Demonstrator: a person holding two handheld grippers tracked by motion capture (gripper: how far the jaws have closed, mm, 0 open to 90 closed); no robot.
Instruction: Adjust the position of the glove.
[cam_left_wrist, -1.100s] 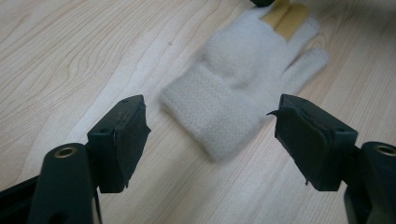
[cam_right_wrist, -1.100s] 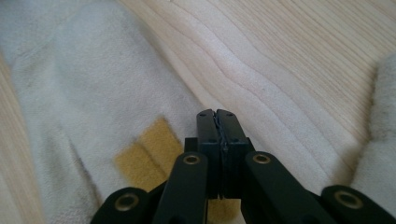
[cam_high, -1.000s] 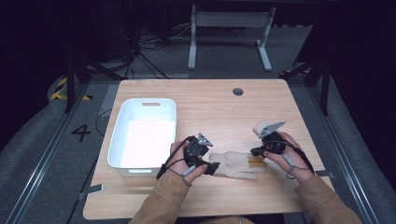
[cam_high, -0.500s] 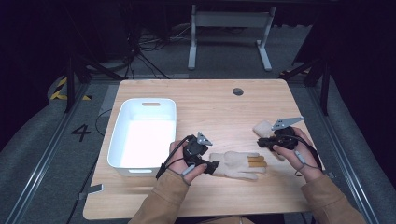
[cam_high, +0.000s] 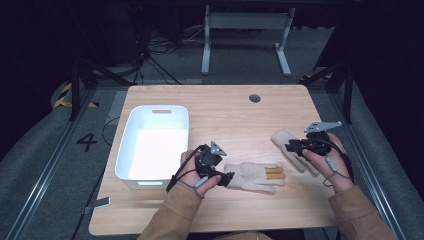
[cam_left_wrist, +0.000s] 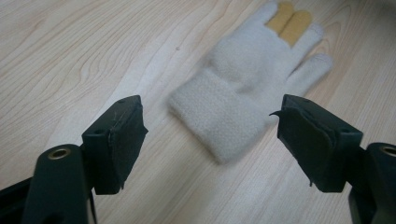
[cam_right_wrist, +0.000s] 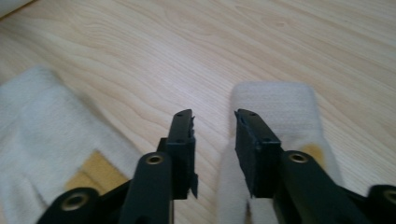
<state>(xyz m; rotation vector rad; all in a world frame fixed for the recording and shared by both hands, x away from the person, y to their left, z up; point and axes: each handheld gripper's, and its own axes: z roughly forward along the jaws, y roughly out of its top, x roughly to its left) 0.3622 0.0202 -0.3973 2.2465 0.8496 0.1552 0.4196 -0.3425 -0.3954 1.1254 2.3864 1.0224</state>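
Note:
A cream glove (cam_high: 250, 176) with two yellow fingers lies flat on the wooden table (cam_high: 225, 115), cuff toward my left gripper (cam_high: 227, 179). In the left gripper view the jaws of that gripper (cam_left_wrist: 210, 114) stand wide open, with the glove (cam_left_wrist: 247, 79) just ahead and untouched. A second cream glove (cam_high: 282, 137) lies apart at the right under my right gripper (cam_high: 290, 148). That gripper's (cam_right_wrist: 215, 122) jaws have just been opening; a narrow gap shows bare wood, the glove (cam_right_wrist: 275, 102) lies below the right jaw, and the first glove (cam_right_wrist: 42, 126) sits at the left.
A white plastic bin (cam_high: 125, 155) stands on the table's left half, close beside my left hand. A round cable hole (cam_high: 254, 98) sits near the far edge. Beyond the table is a dark floor with cables and a stand's legs.
My right gripper has moved right and a little up, drawing the second glove off the first one; the two gloves now lie apart. Its jaws have parted. The left gripper has stayed put.

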